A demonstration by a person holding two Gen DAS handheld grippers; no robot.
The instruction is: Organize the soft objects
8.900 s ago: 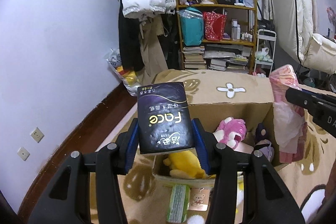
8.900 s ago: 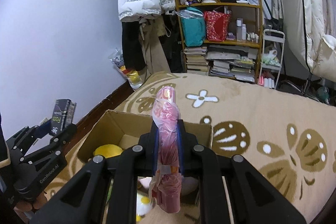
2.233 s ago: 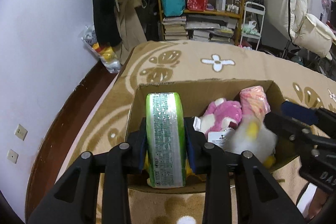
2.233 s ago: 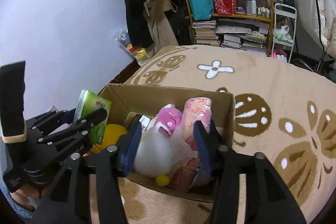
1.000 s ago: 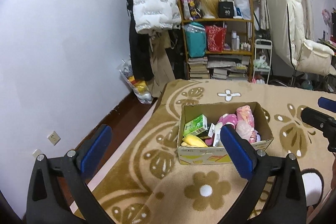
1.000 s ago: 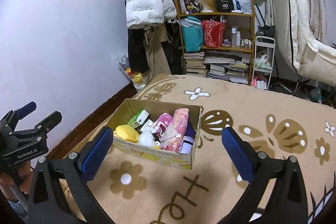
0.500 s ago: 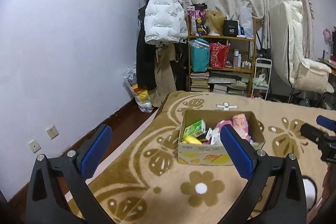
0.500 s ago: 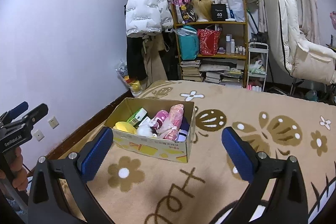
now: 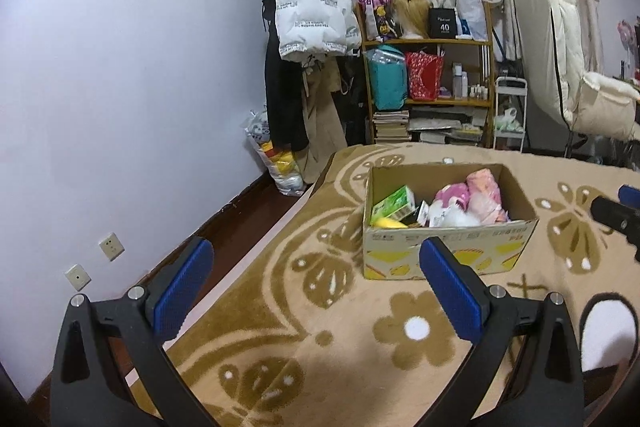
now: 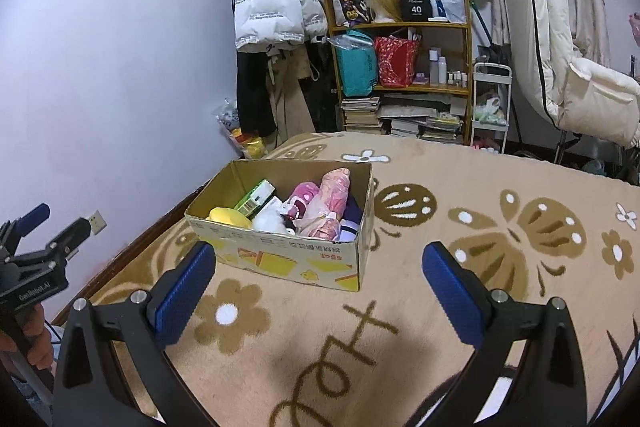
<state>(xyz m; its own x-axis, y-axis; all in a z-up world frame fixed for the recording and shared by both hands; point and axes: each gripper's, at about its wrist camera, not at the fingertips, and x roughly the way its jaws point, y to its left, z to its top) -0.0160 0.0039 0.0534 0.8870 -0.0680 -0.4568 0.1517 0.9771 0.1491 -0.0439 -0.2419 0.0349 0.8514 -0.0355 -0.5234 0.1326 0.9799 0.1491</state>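
A cardboard box [image 9: 448,247] stands on the patterned carpet; it also shows in the right wrist view [image 10: 280,255]. It holds a green tissue pack [image 9: 394,203], a yellow plush [image 10: 228,217], a pink plush [image 10: 302,197], a white fluffy toy [image 10: 270,221] and a pink bagged roll [image 10: 334,193]. My left gripper [image 9: 316,271] is wide open and empty, held well back from the box. My right gripper [image 10: 316,273] is wide open and empty, also back from the box. The left gripper shows at the left edge of the right wrist view [image 10: 44,227].
A beige flowered carpet [image 10: 480,227] covers the floor. A wooden shelf [image 9: 424,87] with books and bags stands at the back, with hanging coats [image 9: 312,23] to its left. A white chair [image 10: 568,75] is at the right. A bag of toys [image 9: 276,163] leans on the wall.
Both grippers have pulled back and risen slightly from the box. Earlier they carried soft items into the box and let them go; now both are empty.
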